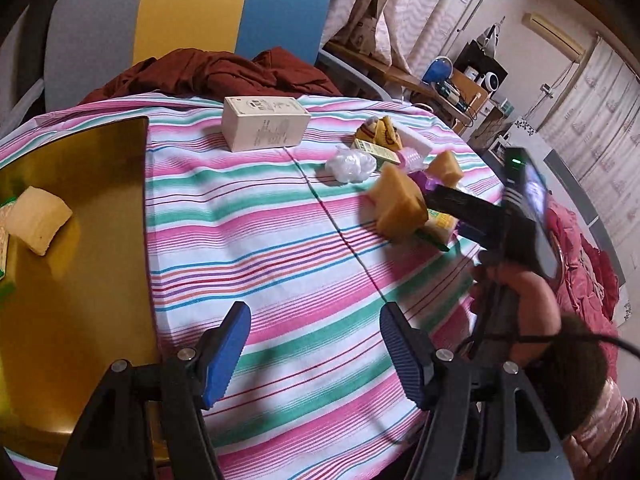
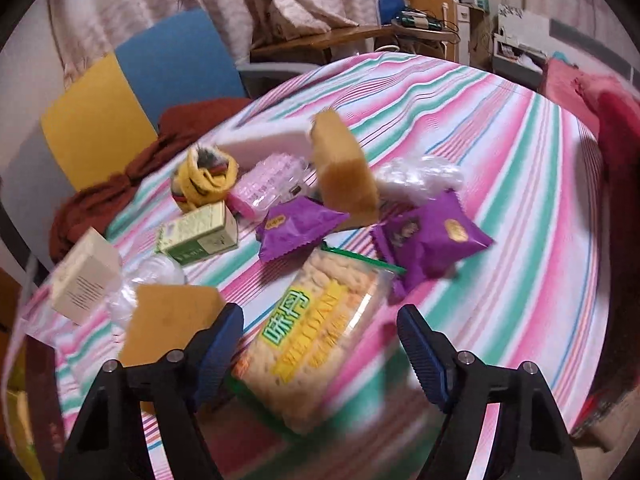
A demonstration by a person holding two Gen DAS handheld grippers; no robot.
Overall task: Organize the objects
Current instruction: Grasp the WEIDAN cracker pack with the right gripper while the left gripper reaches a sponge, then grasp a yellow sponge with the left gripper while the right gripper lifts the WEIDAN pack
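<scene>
Striped cloth covers the bench. Left gripper stands parted above bare cloth at the edge of a gold tray, nothing between its blue pads. On the tray rests a pale yellow sponge block. Right gripper is also parted, poised over a clear rice-cracker pack that lies flat on the cloth; the pads do not press on it. Beside its left finger sits a tan sponge. Further back lie two purple snack packets, a green carton, an upright tan sponge, a pink case, crumpled clear plastic and a white box.
</scene>
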